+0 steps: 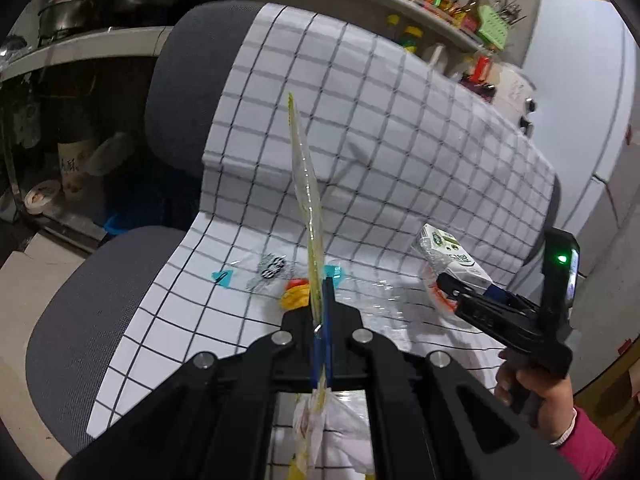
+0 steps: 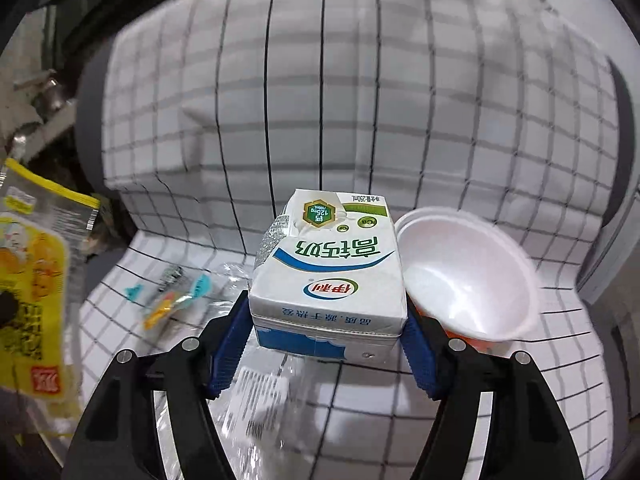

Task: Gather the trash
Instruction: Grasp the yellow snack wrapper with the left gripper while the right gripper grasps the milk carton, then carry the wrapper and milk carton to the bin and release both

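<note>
Left tongs (image 1: 322, 312) clenched on a yellow-edged clear wrapper (image 1: 306, 184), held edge-on above the seat of a grey chair (image 1: 72, 320) draped in a white checked cloth (image 1: 380, 140). Right tongs (image 2: 328, 340) grasping a white milk carton (image 2: 326, 268) by its sides, just beside a white foam bowl (image 2: 464, 276). Small wrappers (image 2: 172, 292) lie on the cloth-covered seat.

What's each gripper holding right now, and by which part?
The left gripper is shut on the edge of a yellow plastic snack bag. The right gripper clamps a milk carton across its two sides at the near end.
</note>
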